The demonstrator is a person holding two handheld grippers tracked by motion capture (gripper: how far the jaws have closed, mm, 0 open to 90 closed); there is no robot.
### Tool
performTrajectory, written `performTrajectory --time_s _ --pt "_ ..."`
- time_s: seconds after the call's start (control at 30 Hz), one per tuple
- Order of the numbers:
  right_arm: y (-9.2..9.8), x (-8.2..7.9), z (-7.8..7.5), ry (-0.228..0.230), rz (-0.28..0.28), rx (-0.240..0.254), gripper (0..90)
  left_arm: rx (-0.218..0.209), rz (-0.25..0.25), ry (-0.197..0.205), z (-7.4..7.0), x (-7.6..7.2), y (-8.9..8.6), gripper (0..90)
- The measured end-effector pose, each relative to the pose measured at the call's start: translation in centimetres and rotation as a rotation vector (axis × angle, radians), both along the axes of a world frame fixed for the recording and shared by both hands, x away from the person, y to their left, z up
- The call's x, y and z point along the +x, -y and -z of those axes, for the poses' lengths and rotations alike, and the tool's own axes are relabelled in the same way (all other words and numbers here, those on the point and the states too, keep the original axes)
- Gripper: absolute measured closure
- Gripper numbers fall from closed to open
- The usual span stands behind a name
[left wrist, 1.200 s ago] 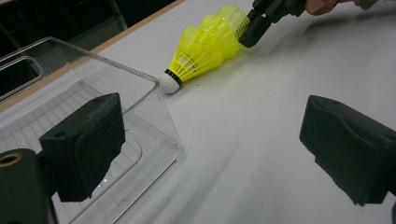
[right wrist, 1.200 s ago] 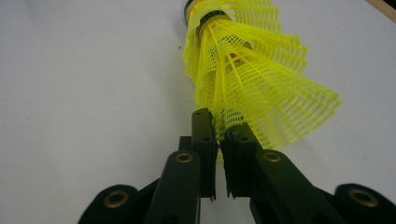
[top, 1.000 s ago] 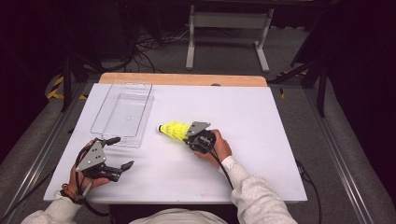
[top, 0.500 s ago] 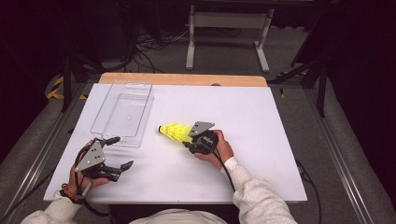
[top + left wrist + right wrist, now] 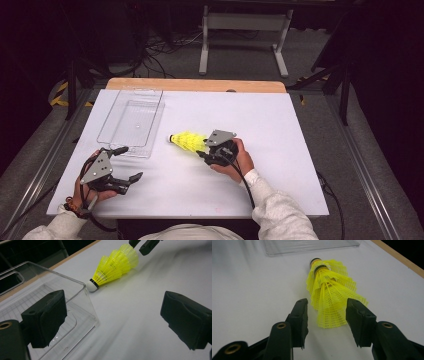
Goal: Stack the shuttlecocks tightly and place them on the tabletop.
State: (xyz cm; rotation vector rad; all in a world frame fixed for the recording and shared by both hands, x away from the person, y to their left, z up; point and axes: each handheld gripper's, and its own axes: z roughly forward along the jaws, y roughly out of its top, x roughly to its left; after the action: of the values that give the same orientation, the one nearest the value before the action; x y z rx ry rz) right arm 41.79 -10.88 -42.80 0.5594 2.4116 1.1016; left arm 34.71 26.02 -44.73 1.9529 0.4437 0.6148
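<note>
Lying on its side on the white table (image 5: 300,150), the stack of yellow shuttlecocks (image 5: 187,140) points its cork end toward the clear plastic tray (image 5: 131,120) and rests just short of it. Your right gripper (image 5: 325,315) has just been opening, and its jaws now flank the wide skirt end without pressing it. Your left gripper (image 5: 125,165) sits spread and empty beside the tray's near corner.

text: none legible | labels: none | numbers: none
</note>
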Motion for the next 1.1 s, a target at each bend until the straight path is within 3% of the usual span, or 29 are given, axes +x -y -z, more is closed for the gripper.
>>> performTrajectory --time_s 0.57,1.1 --pt "0.5 -0.4 -0.8 0.030 -0.002 0.039 47.7 -0.005 0.001 -0.007 0.1 0.0 0.0 7.8" --pt "1.1 -1.4 -1.5 0.093 0.005 0.065 33.5 -0.002 0.003 -0.006 0.1 0.0 0.0 7.8"
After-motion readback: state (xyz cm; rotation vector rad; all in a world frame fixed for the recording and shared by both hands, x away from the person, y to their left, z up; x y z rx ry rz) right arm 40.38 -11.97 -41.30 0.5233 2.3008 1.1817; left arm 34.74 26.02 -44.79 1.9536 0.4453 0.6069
